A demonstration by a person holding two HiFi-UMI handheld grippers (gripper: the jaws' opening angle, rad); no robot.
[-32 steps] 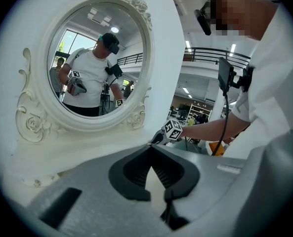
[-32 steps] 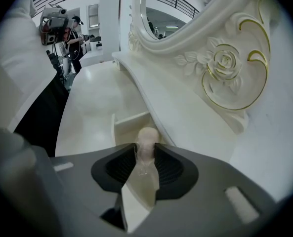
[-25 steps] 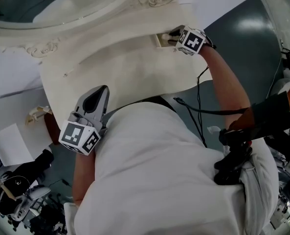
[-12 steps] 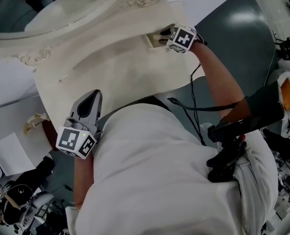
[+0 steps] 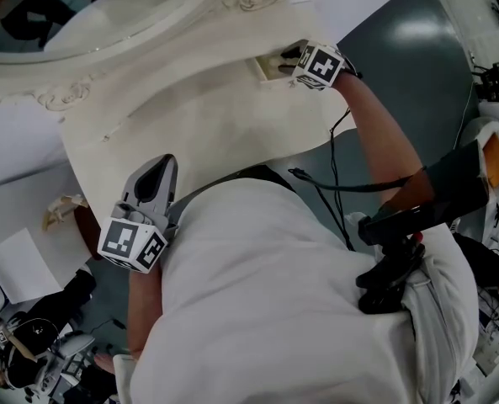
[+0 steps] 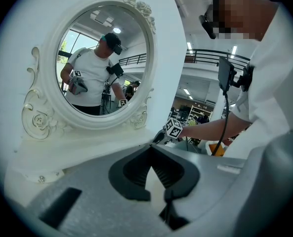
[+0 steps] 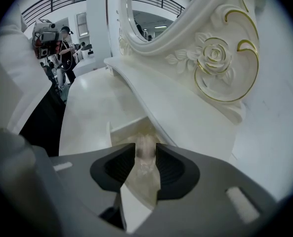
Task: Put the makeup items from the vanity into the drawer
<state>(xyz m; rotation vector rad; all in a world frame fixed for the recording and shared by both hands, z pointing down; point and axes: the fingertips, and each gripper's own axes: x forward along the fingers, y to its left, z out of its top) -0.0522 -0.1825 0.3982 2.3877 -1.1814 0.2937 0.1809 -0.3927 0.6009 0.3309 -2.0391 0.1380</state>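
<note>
Cream-white and small, the drawer point(image 5: 268, 66) stands open in the raised ledge under the mirror point(image 5: 106, 11), at the far right end of the counter point(image 5: 207, 120). The right gripper view shows its front wall and a beige inside. What lies in it I cannot make out: that view is blurred there, and in the head view the gripper covers most of the opening.

Right above the drawer hangs the right gripper point(image 7: 146, 144), pointing steeply down into it. Its fingers point(image 7: 173, 169) are closed on a pale beige makeup item point(image 7: 145, 154) that fills the gap between them. The item is too blurred to name more closely, and it shows against the drawer's mouth.

Just behind the drawer rises the mirror's carved frame, with a gilt-edged rose point(image 7: 214, 56).

Well away from the drawer, at the counter's near left edge, is the left gripper point(image 6: 151, 151). It points across the counter toward the mirror, and its fingers point(image 6: 136, 169) meet tip to tip with nothing between them.

A black cable point(image 5: 337, 158) runs from the right arm beside the drawer down to the person's white shirt point(image 5: 274, 293). The shirt hides the near edge of the counter on the drawer's side. Past the counter's end, to the right of the drawer, lies grey-green floor point(image 5: 417, 74). In the left gripper view the mirror reflects the person holding both grippers.
</note>
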